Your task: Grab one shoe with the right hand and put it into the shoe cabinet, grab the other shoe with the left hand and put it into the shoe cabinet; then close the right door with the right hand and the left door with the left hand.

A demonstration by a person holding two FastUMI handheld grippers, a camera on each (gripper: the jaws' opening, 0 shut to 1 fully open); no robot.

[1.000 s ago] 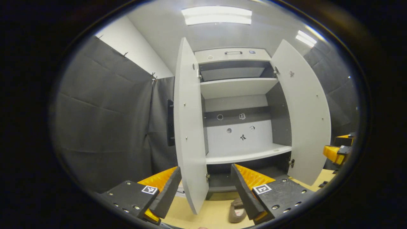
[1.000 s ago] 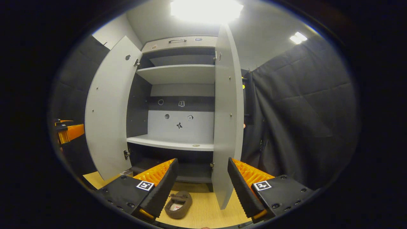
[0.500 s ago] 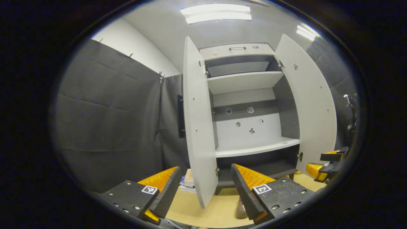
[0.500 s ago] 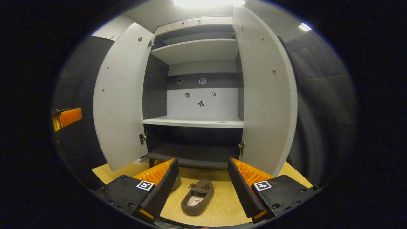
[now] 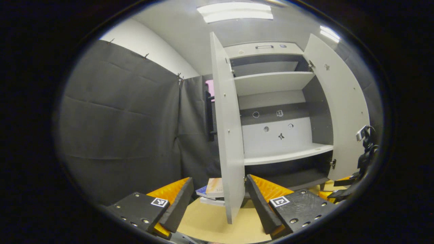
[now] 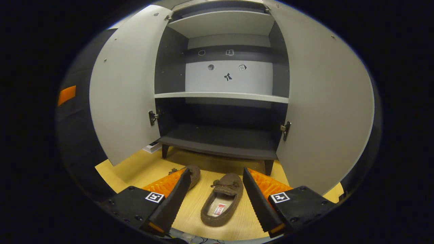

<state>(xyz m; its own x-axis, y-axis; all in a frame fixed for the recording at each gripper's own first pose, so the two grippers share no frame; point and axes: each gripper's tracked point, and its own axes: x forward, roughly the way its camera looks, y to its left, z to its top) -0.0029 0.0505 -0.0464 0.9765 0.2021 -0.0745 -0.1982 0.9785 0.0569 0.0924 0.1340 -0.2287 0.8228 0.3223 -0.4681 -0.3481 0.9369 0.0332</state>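
In the right gripper view a brown slipper (image 6: 222, 200) lies on the wooden floor, between and just beyond my open right gripper (image 6: 214, 198). A second brown shoe (image 6: 194, 172) peeks out behind the left finger. The grey shoe cabinet (image 6: 220, 137) stands behind them with both doors (image 6: 123, 88) swung wide and its shelves bare. In the left gripper view my left gripper (image 5: 218, 203) is open and holds nothing, facing the edge of the cabinet's left door (image 5: 230, 135). My right gripper (image 5: 342, 188) appears low at the far right of that view.
Books (image 5: 213, 189) lie stacked on the floor left of the cabinet, behind the left door. Black cloth (image 5: 122, 128) walls the booth on the left. The cabinet's right door (image 6: 325, 101) stands close on the right of the right gripper.
The right gripper has tilted down and moved towards the cabinet, so the slipper now sits between its fingers. The left gripper has swung left, and the shoe has left its view.
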